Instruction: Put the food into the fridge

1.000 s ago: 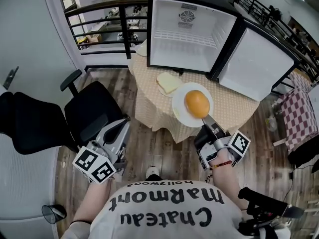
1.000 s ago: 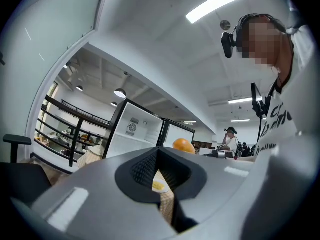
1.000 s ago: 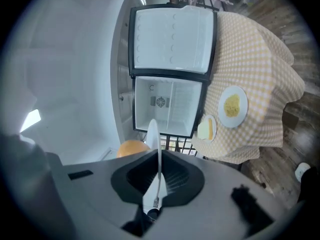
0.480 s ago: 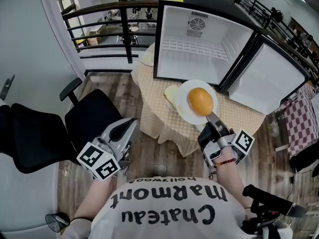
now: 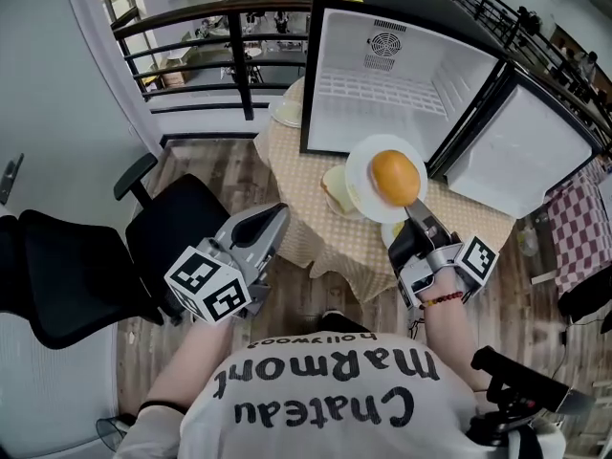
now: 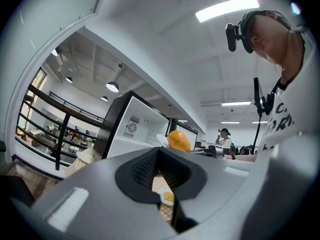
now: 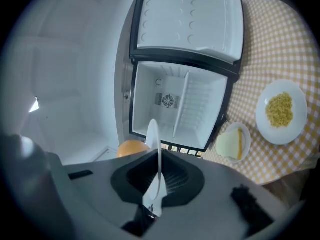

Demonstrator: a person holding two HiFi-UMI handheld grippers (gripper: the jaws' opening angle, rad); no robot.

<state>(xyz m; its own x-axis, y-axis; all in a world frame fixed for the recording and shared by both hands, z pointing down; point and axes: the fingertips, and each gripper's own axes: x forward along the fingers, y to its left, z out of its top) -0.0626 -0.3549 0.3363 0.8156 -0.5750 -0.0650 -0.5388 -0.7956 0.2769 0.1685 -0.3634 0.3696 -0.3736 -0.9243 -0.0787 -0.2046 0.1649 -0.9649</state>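
Your right hand-held gripper (image 5: 415, 214) is clamped on the rim of the round white plate (image 5: 360, 174). The plate carries the round orange bun (image 5: 395, 176). You hold the plate in the air above the table with the yellow checked cloth (image 5: 298, 204), just in front of the open black mini fridge (image 5: 382, 89) with its white inside. Your left hand-held gripper (image 5: 275, 220) has its jaws together on nothing, low beside the table's edge and near the black office chair (image 5: 177, 223).

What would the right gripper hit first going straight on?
Probably nothing before the open fridge: the right gripper, shut on the plate, aims into its cavity, though depth is unclear.
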